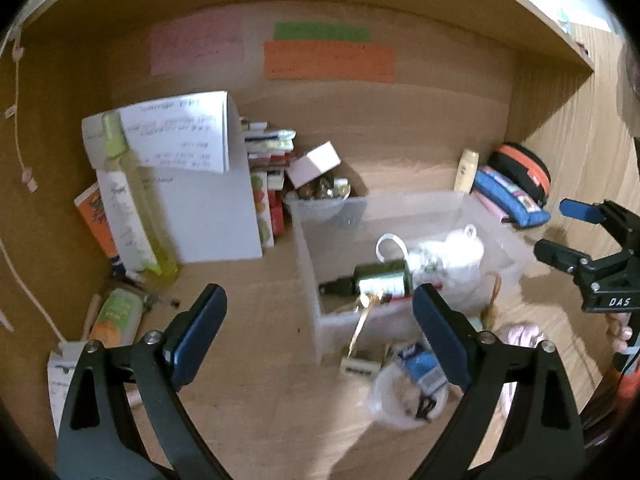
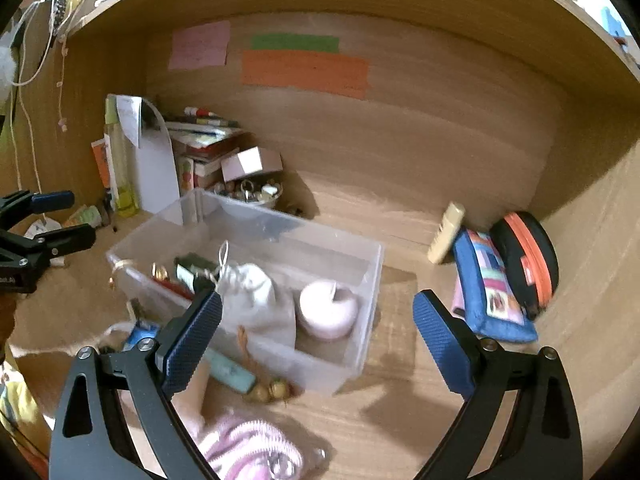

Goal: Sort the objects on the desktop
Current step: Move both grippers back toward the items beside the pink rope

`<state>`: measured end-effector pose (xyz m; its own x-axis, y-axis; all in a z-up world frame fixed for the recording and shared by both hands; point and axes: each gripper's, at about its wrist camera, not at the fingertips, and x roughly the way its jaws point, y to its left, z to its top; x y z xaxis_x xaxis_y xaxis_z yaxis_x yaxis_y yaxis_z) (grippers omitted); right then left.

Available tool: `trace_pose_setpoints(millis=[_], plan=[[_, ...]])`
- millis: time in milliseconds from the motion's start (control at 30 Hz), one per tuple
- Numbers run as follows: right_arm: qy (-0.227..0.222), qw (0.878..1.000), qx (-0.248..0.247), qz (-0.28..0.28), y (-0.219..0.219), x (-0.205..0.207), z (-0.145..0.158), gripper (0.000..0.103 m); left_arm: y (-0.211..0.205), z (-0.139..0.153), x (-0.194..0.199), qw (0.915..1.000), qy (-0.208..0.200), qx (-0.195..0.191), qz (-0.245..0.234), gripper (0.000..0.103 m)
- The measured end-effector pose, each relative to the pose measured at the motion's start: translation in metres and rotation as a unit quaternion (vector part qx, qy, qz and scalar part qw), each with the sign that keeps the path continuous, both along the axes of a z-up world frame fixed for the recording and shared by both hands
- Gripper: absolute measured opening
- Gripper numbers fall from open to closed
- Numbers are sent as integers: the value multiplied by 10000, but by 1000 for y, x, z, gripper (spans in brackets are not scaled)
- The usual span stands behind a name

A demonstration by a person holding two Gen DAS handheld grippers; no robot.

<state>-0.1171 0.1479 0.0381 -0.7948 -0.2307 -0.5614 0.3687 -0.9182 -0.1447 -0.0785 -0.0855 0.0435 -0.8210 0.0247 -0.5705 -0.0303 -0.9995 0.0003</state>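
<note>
Right wrist: my right gripper jaws apart, empty | clear bin holds pink candle, white pouch at 12 | left gripper jaws apart, empty.

The writing on the pink note, the green strip and the orange strip is too blurred to read in either view. The handwriting on the white sheet is also illegible. In the clear bin, the white pouch hides part of the dark can. The pink knitted thing, perhaps a pouch, is cut off by the lower edge. The small bowl holds trinkets too small to identify.
</note>
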Motion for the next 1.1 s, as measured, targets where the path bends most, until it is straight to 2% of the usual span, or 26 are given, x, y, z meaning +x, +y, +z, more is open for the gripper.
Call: trace_pose_setpoints(millis=[233, 500, 667, 733, 800, 1100], plan=[[-225, 9997, 24, 74, 3, 24, -18, 96, -1, -26, 16, 9994, -345, 72, -50, 95], [-612, 9968, 113, 503, -15, 51, -46, 96, 6, -49, 27, 9975, -645, 159, -252, 95], [-825, 9931, 267, 794, -37, 56, -63, 96, 11, -53, 35, 9981, -499, 34, -361, 95], [-900, 9916, 288, 881, -44, 56, -68, 96, 12, -53, 33, 9979, -517, 47, -378, 91], [-997, 9901, 322, 929, -50, 52, -72, 96, 13, -54, 29, 9973, -574, 130, -448, 79], [-1128, 9890, 295, 912, -63, 41, -80, 96, 27, -58, 20, 9958, -573, 70, -708, 67]])
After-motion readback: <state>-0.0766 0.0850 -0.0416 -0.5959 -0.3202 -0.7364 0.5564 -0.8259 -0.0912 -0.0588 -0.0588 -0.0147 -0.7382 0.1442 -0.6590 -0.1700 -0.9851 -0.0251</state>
